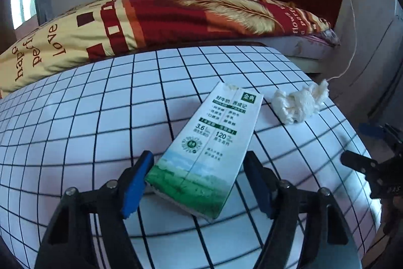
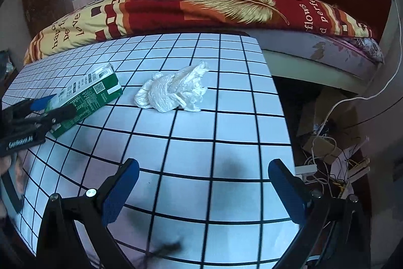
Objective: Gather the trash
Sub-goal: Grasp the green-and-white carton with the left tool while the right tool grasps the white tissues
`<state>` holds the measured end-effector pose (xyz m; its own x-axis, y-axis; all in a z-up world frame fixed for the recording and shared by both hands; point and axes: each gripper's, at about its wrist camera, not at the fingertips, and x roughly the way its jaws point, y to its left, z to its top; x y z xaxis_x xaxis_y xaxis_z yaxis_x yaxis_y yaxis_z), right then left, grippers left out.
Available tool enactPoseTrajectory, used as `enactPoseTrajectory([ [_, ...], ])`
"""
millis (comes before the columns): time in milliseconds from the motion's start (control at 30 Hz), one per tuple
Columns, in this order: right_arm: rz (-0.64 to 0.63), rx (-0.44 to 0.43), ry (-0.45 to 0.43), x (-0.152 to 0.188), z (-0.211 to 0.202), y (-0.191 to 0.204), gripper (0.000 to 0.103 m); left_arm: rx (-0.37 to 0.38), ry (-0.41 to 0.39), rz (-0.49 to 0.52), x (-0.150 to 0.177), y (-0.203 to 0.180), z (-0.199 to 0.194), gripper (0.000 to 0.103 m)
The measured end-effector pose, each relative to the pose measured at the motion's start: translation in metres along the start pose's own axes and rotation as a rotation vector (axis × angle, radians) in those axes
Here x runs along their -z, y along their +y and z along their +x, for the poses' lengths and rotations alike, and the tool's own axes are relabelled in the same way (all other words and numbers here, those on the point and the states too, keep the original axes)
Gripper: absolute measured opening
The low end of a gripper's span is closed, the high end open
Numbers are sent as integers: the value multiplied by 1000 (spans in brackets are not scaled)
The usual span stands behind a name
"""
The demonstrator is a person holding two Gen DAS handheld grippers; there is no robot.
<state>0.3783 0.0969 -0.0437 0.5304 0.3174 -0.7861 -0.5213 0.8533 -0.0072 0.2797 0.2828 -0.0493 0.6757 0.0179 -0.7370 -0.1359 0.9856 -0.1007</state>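
- The left gripper (image 1: 199, 183), low centre of its own view, has its jaws apart astride the near end of the milk carton (image 1: 201, 150); the left pad seems to touch, the right shows a sliver of gap.
- Judged best: centre the carton, close squarely across its sides, lift without crushing.
- The right gripper (image 2: 204, 190) stands wide open and empty over the checked table (image 2: 226, 153).
- The crumpled tissue (image 2: 173, 90) lies mid-frame, just beside the carton.

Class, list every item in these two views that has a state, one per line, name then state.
White-and-green milk carton: lying flat, top torn open, between the jaws.
Crumpled white tissue: lying loose, untouched.
Left gripper: open, straddling carton.
Right gripper: open, empty.
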Motion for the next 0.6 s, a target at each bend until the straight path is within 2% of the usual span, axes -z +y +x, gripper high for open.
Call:
enactPoseTrajectory([
  [67, -10, -10, -3, -1, 1, 4, 103, -6, 27, 38, 0, -4, 3, 75],
  [167, -19, -20, -5, -10, 10, 8, 103, -55, 44, 105, -7, -11, 15, 76],
  [200, -15, -30, -4, -15, 15, 8, 103, -44, 43, 108, -9, -12, 16, 73],
  [233, -13, -35, -3, -19, 18, 8, 103, -28, 37, 105, -11, -11, 18, 71],
  [333, -22, -56, 5, -34, 33, 11, 103, -67, 19, 69, -16, -5, 21, 67],
  [433, -37, -63, 2, -46, 42, 16, 103, -61, 6, 28, -19, 2, 24, 63],
  [600, -33, -98, 2, -60, 52, 19, 103, -92, -8, 7, -21, 3, 24, 65],
])
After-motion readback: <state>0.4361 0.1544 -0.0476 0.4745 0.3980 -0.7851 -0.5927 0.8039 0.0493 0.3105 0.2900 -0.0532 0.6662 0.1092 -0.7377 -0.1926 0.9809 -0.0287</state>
